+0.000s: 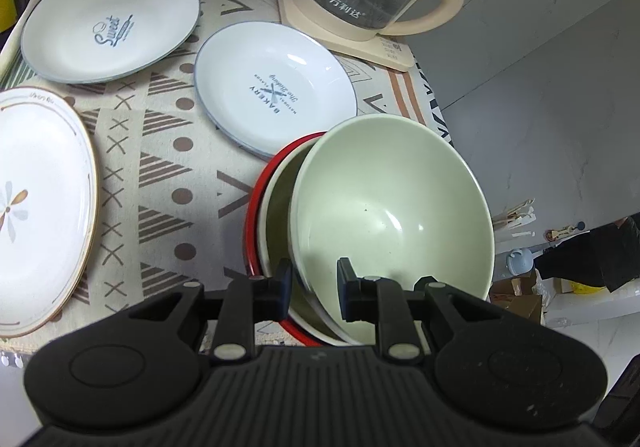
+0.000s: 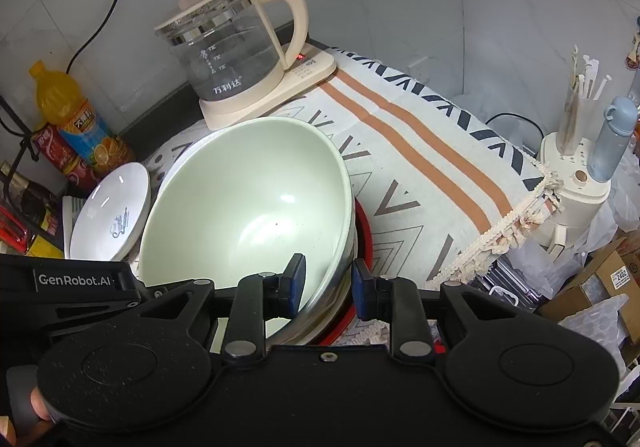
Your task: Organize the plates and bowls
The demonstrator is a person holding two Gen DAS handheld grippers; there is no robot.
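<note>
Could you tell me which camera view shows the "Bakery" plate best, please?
The left wrist view: the Bakery plate lies fully in sight there, print legible, beyond the green bowl. In the right wrist view I cannot find it; the bowl probably hides it.

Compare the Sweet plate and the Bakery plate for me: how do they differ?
The Sweet plate lies farther back, near the bottles; the Bakery plate lies beside the kettle base and the bowls. Sweet's print is a script word; Bakery's is capitals around a cross. Both are white, blue-rimmed and flat on the cloth.
</note>
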